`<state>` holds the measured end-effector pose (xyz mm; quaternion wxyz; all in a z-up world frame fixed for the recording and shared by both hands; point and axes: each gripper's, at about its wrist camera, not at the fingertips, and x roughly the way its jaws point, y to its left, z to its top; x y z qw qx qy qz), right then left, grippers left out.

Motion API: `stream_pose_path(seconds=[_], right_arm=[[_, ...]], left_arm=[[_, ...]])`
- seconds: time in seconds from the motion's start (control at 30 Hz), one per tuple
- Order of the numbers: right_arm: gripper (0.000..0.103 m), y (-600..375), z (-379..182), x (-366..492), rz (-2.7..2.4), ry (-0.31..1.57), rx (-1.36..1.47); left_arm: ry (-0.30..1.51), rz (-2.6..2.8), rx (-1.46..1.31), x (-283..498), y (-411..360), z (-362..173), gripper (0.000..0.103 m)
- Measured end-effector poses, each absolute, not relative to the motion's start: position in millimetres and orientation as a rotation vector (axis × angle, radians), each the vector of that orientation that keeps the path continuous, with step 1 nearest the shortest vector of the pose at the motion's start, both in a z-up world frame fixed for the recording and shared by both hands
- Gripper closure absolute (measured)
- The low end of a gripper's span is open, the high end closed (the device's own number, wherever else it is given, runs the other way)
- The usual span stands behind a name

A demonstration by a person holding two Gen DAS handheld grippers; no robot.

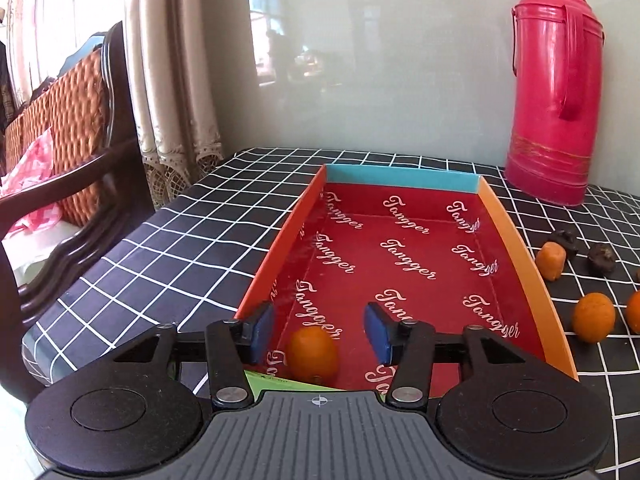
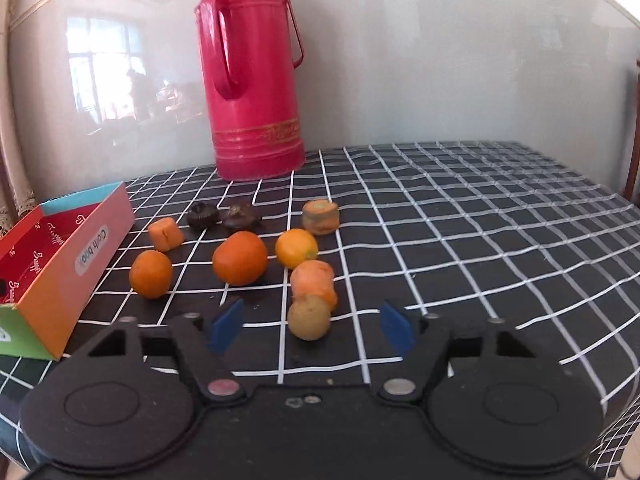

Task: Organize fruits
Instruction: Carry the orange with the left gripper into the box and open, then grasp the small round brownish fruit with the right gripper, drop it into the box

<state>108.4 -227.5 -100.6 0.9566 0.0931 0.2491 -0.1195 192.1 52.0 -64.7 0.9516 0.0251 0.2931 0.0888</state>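
Jaws of both grippers spread — left gripper [image 1: 318,330] straddles an orange [image 1: 313,354] in the box [image 1: 404,178], untouched.

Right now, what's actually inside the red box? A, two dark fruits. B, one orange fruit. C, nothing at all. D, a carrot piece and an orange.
B: one orange fruit lies on the floor of the red box at its near end, between the open jaws of the left gripper; the rest of the floor that shows is bare.
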Motion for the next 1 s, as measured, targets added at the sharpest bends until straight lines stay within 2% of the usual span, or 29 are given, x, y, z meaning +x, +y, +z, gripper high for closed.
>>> stream_pose_path(seconds=[0.03, 0.17, 0.23, 0.3, 0.33, 0.4, 0.63, 0.77, 1.0], right_arm=[[0.059, -228.0, -101.8, 109.4, -0.243, 0.512, 0.196], [0.077, -227.4, -106.1, 113.9, -0.247, 0.529, 0.186], [0.083, -225.3, -107.7, 114.7, -0.239, 0.53, 0.175], [0.086, -223.2, -109.3, 115.9, -0.242, 0.535, 0.158], [0.086, -223.1, -109.1, 115.9, -0.242, 0.534, 0.157], [0.086, -225.1, -108.6, 116.3, -0.238, 0.53, 0.168], [0.086, -205.7, -88.2, 101.2, -0.126, 0.433, 0.142], [0.086, -178.1, -74.0, 103.1, 0.033, 0.394, 0.133], [0.086, -111.3, -52.7, 131.9, 0.252, 0.377, 0.079]], left_arm=[[0.593, 0.182, 0.057, 189.3, 52.7, -63.8, 0.053], [0.59, 0.193, 0.072, 189.4, 56.0, -63.8, 0.053], [0.589, 0.18, 0.054, 188.6, 58.4, -62.5, 0.052], [0.586, 0.16, 0.039, 186.5, 59.4, -61.1, 0.043], [0.58, 0.15, 0.035, 184.9, 59.1, -60.2, 0.04], [0.556, 0.139, 0.037, 178.9, 55.6, -57.8, 0.027], [0.464, 0.118, 0.002, 158.8, 60.4, -42.3, 0.024], [0.429, 0.222, -0.032, 150.3, 80.8, -34.1, 0.013], [0.396, 0.385, -0.065, 138.8, 116.8, -30.3, 0.009]])
